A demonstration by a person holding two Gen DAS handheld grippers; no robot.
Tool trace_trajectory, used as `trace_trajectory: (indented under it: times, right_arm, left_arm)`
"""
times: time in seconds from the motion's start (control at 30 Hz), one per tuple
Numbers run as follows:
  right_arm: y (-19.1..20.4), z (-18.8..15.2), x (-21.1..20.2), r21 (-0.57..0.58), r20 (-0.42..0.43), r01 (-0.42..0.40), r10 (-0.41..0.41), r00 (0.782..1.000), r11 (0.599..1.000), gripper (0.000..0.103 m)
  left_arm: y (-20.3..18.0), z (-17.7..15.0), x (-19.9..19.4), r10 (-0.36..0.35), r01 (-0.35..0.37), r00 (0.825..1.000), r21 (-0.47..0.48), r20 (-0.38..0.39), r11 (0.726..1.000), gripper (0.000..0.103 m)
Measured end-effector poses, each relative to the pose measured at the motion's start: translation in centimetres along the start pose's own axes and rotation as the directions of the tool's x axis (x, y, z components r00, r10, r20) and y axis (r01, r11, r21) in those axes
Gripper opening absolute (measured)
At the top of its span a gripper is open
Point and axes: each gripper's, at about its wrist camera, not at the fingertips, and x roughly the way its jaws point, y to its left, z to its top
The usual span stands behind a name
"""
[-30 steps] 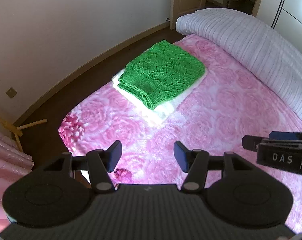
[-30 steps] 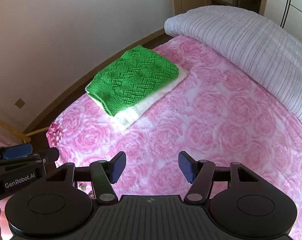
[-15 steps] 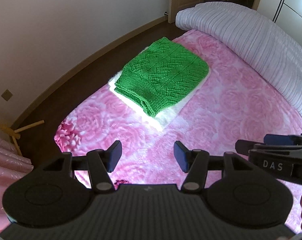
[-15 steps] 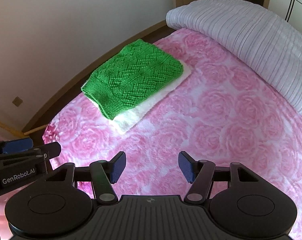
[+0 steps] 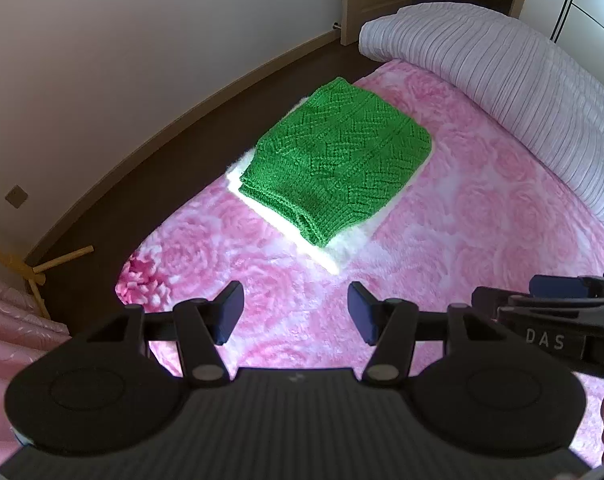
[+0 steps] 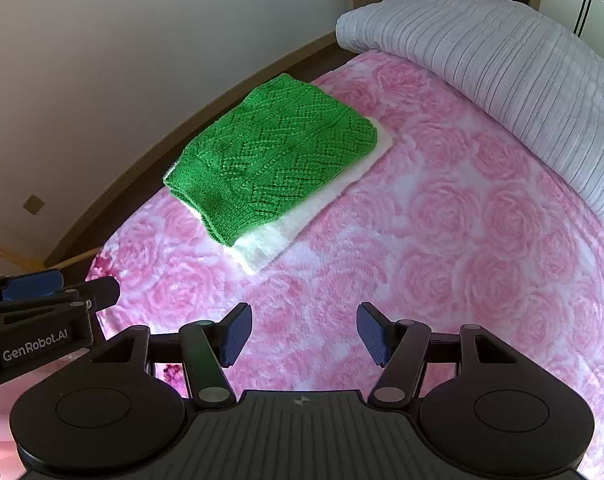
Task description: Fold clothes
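A folded green knitted sweater [image 5: 338,160] [image 6: 274,160] lies on top of a folded white fluffy garment [image 5: 342,246] [image 6: 286,232]. The stack sits near the left edge of a bed covered by a pink rose blanket [image 5: 462,240] [image 6: 442,248]. My left gripper [image 5: 296,312] hovers open over the blanket, short of the stack, with nothing between its fingers. My right gripper [image 6: 304,332] is open and empty too, beside the left one. Each shows side-on in the other's view: the right gripper [image 5: 502,302] and the left gripper [image 6: 86,292].
A rolled lilac striped duvet [image 5: 502,80] [image 6: 502,72] lies across the far side of the bed. Dark floor and a white wall run along the bed's left edge. Yellow wooden legs [image 5: 34,268] and pink fabric [image 5: 6,320] stand at lower left.
Both grippers have drawn closer to the stack, which now looks larger in both views. Both stay open and empty, and the clothes have not moved.
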Motion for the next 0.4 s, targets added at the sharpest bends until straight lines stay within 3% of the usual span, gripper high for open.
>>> trace_trajectory:
  times: [0.4]
  right_arm:
    - [-0.3, -0.6, -1.3, 0.011, 0.023, -0.004, 0.004, 1.000, 1.000, 0.062]
  left_arm:
    - [-0.9, -1.0, -1.3, -0.012, 0.012, 1.000, 0.003, 0.017, 1.000, 0.054]
